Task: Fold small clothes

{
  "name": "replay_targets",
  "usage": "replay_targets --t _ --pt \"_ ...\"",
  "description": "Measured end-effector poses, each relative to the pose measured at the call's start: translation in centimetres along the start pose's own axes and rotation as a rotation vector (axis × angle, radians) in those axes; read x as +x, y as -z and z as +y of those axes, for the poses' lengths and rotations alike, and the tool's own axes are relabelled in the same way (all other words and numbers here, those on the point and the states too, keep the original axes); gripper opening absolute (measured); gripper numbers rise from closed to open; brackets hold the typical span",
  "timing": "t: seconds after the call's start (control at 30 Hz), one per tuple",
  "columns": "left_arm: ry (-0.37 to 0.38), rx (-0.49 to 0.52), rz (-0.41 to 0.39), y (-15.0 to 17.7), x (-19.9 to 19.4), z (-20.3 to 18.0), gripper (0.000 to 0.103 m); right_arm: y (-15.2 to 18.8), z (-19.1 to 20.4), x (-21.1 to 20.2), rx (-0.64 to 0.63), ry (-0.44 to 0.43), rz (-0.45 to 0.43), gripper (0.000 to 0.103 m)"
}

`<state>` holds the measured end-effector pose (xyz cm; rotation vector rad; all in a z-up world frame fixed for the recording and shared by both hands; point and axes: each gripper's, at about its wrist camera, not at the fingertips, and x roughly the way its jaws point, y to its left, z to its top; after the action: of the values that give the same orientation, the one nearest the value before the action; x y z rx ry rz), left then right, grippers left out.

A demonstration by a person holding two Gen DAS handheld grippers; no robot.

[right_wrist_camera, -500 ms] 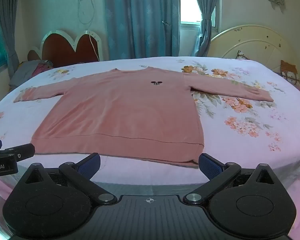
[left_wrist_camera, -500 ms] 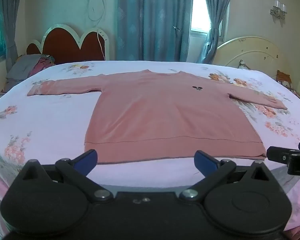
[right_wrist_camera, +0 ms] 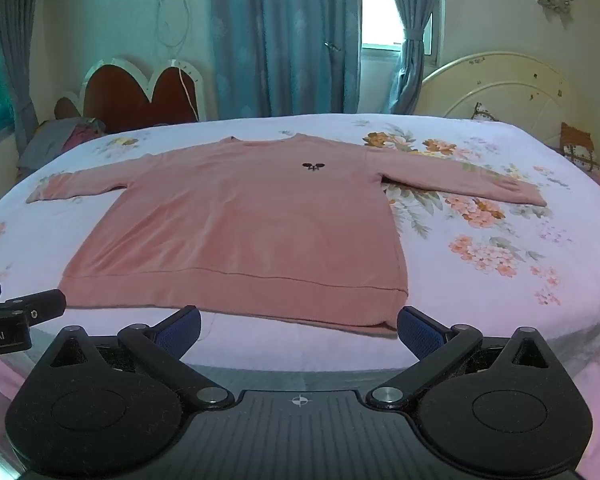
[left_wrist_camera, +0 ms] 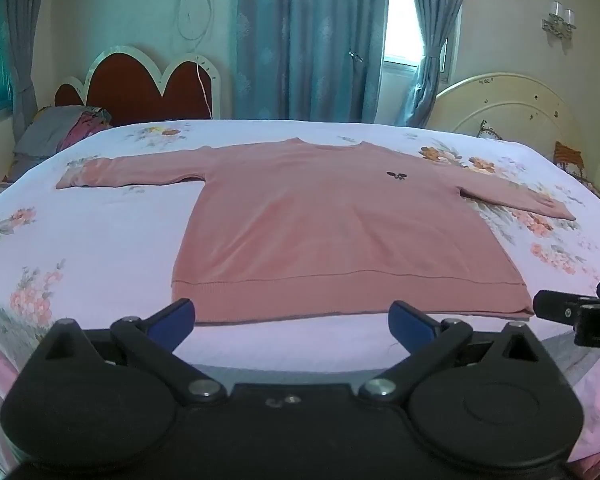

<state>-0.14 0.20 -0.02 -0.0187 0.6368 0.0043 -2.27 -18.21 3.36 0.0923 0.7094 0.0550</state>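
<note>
A pink long-sleeved sweater (left_wrist_camera: 332, 224) (right_wrist_camera: 244, 232) lies flat and face up on the bed, both sleeves spread out, a small dark emblem on its chest. Its hem runs along the near side. My left gripper (left_wrist_camera: 292, 320) hovers just short of the hem, jaws wide open, nothing between the blue pads. My right gripper (right_wrist_camera: 298, 326) stands the same way before the hem's right part, open and empty. Each gripper's tip shows at the edge of the other's view.
The bed (left_wrist_camera: 100, 240) wears a pale sheet with flower prints. A red heart-shaped headboard (left_wrist_camera: 152, 88) and crumpled clothes (left_wrist_camera: 72, 128) lie at the far left. A cream headboard (right_wrist_camera: 500, 88) stands at the far right, with blue curtains (right_wrist_camera: 288, 40) behind.
</note>
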Motion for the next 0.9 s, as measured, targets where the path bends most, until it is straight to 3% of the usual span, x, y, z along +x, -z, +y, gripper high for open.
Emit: replay_targets --t 0.9 --pt "-0.016 0.011 0.004 0.01 0.02 -0.33 0.103 0.13 -0.51 0.05 -0.003 -0.004 0.001 0.103"
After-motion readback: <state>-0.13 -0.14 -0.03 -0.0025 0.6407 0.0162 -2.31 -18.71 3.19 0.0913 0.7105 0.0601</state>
